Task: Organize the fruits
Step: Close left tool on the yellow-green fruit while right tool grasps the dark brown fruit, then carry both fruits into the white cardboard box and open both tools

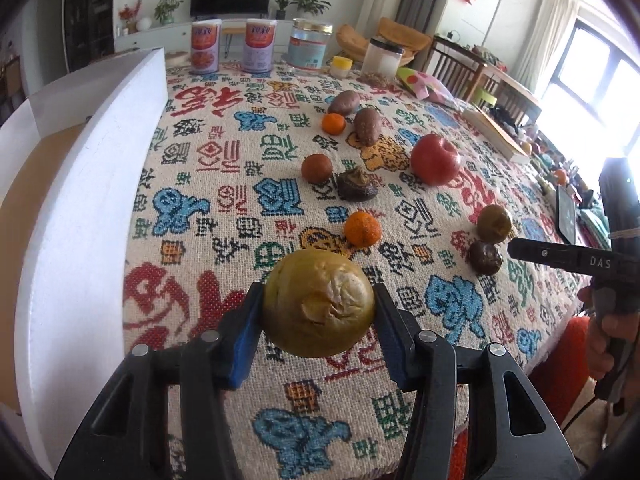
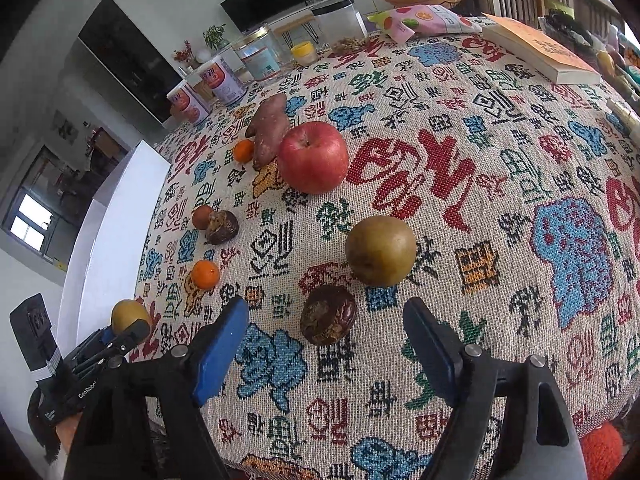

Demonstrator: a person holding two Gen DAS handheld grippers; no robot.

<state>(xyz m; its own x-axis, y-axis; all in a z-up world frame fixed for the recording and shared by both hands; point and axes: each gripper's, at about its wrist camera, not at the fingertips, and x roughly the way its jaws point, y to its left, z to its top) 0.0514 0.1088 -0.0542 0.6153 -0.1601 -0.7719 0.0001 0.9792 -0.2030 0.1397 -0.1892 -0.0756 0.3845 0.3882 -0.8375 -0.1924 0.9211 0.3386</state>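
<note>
Clamped in my left gripper [image 1: 318,312], the yellow-green fruit [image 1: 319,303] hangs over the tablecloth [image 1: 224,216] beside the white box [image 1: 92,184], while my right gripper [image 2: 326,344] gapes empty, and that round skin could squirt free.

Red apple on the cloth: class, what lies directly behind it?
Behind the red apple lies a sweet potato, with a small orange beside that. The apple covers the sweet potato's near side, so whether they touch cannot be told.
</note>
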